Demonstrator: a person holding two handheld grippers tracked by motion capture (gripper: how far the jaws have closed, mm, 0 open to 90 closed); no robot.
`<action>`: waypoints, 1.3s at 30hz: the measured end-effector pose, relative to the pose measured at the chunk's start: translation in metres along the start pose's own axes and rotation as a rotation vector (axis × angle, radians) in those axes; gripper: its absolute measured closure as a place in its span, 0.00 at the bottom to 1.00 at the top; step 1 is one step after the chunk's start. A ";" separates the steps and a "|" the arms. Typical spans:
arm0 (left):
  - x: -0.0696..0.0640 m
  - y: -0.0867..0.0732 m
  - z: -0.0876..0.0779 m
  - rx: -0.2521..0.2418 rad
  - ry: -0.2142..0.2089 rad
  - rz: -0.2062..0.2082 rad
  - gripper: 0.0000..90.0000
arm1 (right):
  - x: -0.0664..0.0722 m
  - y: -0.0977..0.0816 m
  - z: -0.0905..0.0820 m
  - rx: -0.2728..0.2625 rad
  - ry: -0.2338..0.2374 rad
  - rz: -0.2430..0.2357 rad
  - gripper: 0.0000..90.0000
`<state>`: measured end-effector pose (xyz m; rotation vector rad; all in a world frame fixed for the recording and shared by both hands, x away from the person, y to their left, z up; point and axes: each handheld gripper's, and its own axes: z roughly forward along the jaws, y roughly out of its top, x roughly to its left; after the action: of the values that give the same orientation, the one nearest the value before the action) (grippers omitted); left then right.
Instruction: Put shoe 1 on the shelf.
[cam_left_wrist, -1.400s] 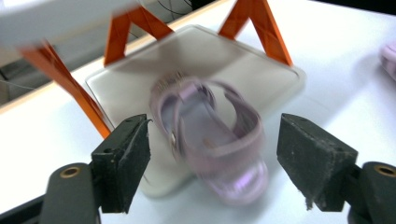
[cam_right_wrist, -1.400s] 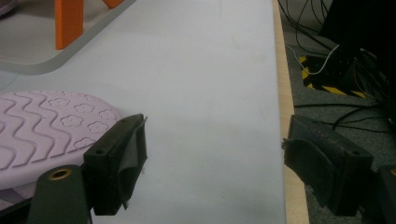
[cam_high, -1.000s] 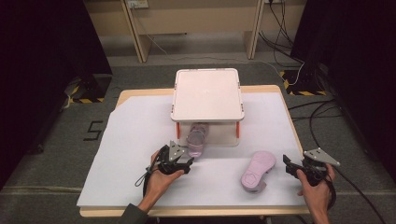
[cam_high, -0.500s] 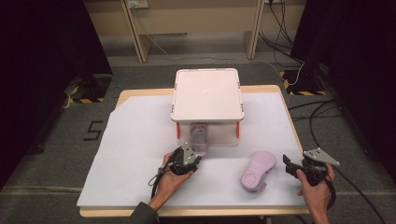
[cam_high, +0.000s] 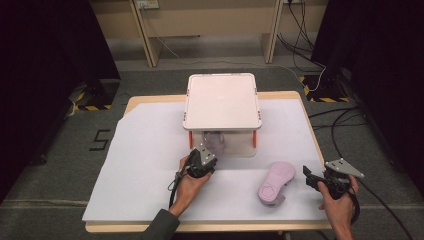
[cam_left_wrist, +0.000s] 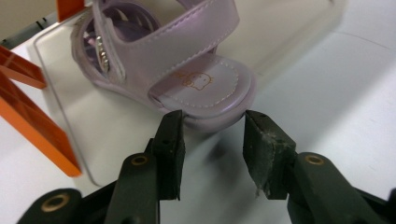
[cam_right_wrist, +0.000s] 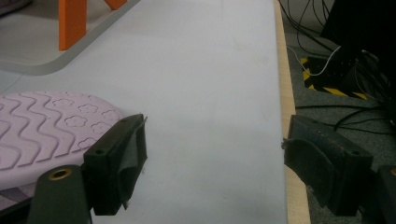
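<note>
A lilac sandal (cam_high: 216, 140) stands upright on the clear base under a small white-topped rack (cam_high: 222, 100). In the left gripper view its toe (cam_left_wrist: 205, 88) points at me. My left gripper (cam_high: 202, 159) (cam_left_wrist: 212, 135) is open, its tips on either side of the toe's front edge; I cannot tell whether they touch it. A second lilac sandal (cam_high: 276, 182) lies sole up on the white sheet at the front right. My right gripper (cam_high: 312, 179) (cam_right_wrist: 215, 154) is wide open just right of that sandal (cam_right_wrist: 46, 135), with nothing between its fingers.
The rack has orange legs (cam_left_wrist: 37, 126) and a clear base plate (cam_left_wrist: 70, 140). A white sheet (cam_high: 145, 165) covers the wooden table. The table's right edge (cam_right_wrist: 292, 140) runs close by my right gripper, with cables on the floor beyond.
My left gripper has moved forward to the rack, and the upright sandal has gone from in front of the rack to under it. The right gripper and the sole-up sandal have stayed put.
</note>
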<state>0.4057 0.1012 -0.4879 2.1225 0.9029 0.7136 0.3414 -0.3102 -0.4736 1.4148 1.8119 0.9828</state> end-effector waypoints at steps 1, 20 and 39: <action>0.003 0.002 0.002 0.006 0.000 -0.002 0.65 | 0.000 0.000 0.000 0.000 0.000 0.001 0.24; 0.024 -0.005 0.006 0.062 0.056 -0.044 0.60 | 0.000 0.000 -0.001 -0.002 0.000 0.001 0.24; 0.010 -0.043 -0.070 -0.025 -0.097 -0.111 0.25 | 0.026 -0.005 -0.030 0.004 0.151 -0.019 0.19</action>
<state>0.3464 0.1577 -0.4773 2.0495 0.9456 0.5576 0.3084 -0.2908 -0.4630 1.3554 1.9328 1.1023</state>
